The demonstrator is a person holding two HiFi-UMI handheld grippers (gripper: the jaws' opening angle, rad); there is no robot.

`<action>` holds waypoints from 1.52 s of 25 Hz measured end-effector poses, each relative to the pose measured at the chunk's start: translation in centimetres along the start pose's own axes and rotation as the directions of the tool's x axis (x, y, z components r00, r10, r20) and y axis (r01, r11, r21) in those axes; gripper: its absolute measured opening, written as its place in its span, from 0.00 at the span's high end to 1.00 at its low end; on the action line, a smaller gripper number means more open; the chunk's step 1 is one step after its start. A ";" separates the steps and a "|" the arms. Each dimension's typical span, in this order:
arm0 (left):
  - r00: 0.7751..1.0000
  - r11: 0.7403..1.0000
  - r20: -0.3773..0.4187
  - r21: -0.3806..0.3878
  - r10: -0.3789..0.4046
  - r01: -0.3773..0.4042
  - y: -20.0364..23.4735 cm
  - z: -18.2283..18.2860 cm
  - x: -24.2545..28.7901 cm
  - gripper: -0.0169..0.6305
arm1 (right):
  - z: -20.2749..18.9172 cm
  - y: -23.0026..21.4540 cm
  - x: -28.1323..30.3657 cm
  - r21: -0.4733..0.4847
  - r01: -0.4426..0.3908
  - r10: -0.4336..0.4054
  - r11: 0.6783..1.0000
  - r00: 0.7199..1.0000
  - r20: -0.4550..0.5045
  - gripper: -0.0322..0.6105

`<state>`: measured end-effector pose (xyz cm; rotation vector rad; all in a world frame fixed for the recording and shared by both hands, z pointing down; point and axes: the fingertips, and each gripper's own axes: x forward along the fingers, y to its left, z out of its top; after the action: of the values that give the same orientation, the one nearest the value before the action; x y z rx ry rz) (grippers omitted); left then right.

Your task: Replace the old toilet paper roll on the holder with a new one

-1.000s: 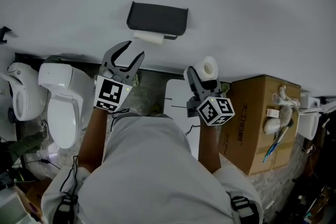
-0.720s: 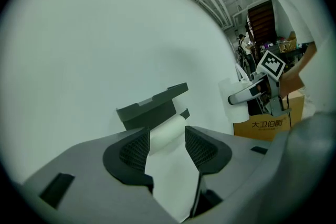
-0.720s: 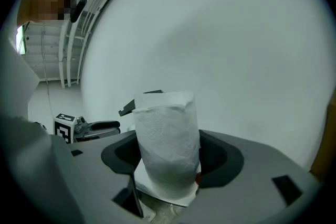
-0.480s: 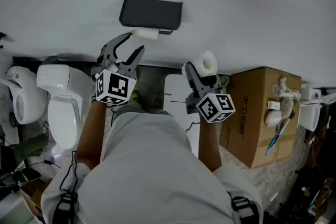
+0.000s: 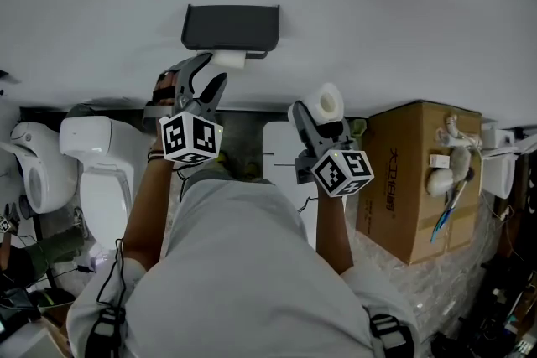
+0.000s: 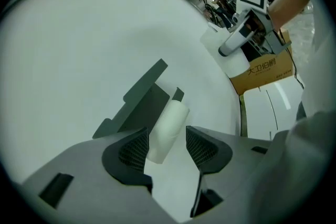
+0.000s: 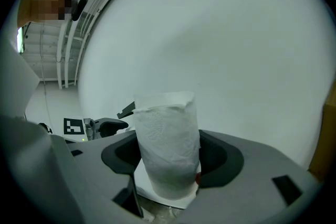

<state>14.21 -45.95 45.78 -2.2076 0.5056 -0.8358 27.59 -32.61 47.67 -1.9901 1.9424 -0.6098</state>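
The old roll [image 5: 228,59] sits on the holder [image 5: 231,27], not yet gripped. The left gripper [image 5: 207,71] fingers have just been opening and frame it without pressing (removal comes first). The right gripper [image 7: 168,157] fingers clamp the new roll [image 7: 167,139] nearby.

In the head view, the holder [image 5: 231,27] hides most of the old roll [image 5: 228,59]. In the left gripper view, the roll's near end slips behind the left tongs [image 6: 167,147]. The right tongs [image 7: 170,160] cover the base of the new roll [image 7: 167,128]. The right gripper view's edge cuts off the cardboard box [image 7: 325,134], leaving a sliver.
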 end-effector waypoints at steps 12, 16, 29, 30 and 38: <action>0.998 0.989 -0.056 0.145 0.006 0.003 0.0 -0.3 2.3 0.61 | -0.1 -0.2 0.5 0.000 0.004 -0.004 1.000 1.000 -0.013 0.47; 0.998 0.982 -0.059 0.187 0.024 -0.012 0.2 -0.4 2.7 0.62 | -0.2 -0.3 0.7 0.003 0.006 -0.006 1.000 1.000 -0.015 0.47; 0.999 0.965 -0.024 0.260 0.046 -0.038 -0.1 0.6 3.3 0.65 | -0.1 -0.6 0.5 0.014 0.021 -0.021 1.000 1.000 -0.001 0.47; 0.999 0.963 -0.023 0.267 0.042 -0.034 -0.2 0.8 3.3 0.66 | 0.0 -0.6 0.5 0.014 0.022 -0.022 1.000 1.000 0.001 0.47; 0.999 0.949 -0.012 0.315 0.035 -0.029 -1.0 1.7 3.7 0.67 | 0.0 -1.0 -0.1 0.022 0.038 -0.038 0.999 0.999 0.012 0.47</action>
<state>18.08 -46.54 47.13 -1.8963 0.3852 -0.8552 28.50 -32.47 48.16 -2.0174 1.8872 -0.6236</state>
